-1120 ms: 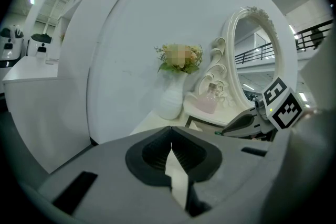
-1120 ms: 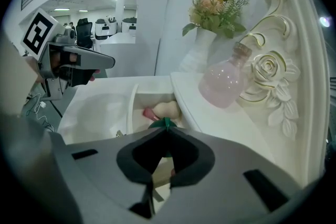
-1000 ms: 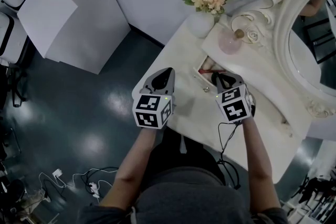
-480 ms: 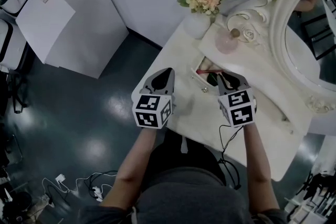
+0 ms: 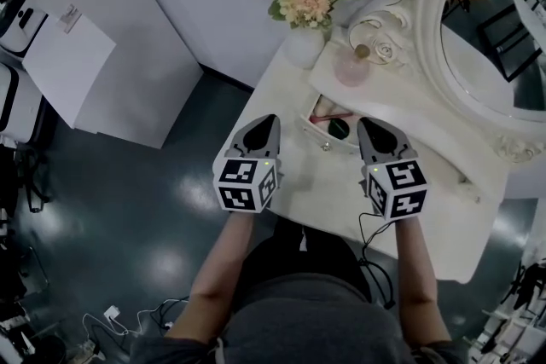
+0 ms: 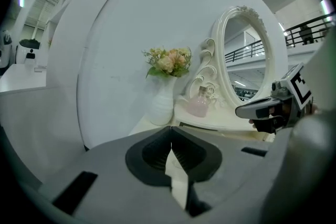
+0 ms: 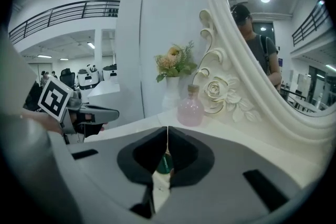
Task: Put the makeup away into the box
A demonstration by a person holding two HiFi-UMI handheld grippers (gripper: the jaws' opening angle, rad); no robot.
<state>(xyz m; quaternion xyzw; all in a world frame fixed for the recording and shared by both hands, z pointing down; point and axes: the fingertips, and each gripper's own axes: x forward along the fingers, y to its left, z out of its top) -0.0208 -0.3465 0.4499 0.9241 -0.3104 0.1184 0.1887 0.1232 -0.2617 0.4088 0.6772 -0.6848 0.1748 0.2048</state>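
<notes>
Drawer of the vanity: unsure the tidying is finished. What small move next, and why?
Probably push the drawer shut with the right gripper: its jaws are closing with nothing between them, and a green pot and red stick already lie inside.

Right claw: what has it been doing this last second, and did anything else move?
The right claw drew back up out of the box. Its jaws are closing on nothing. A green round item lies in the box. The left claw stayed put, shut.

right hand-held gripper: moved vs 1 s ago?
Yes. The right hand-held gripper has pulled back from the open box, toward the person; its jaws are closing with nothing between them.
</notes>
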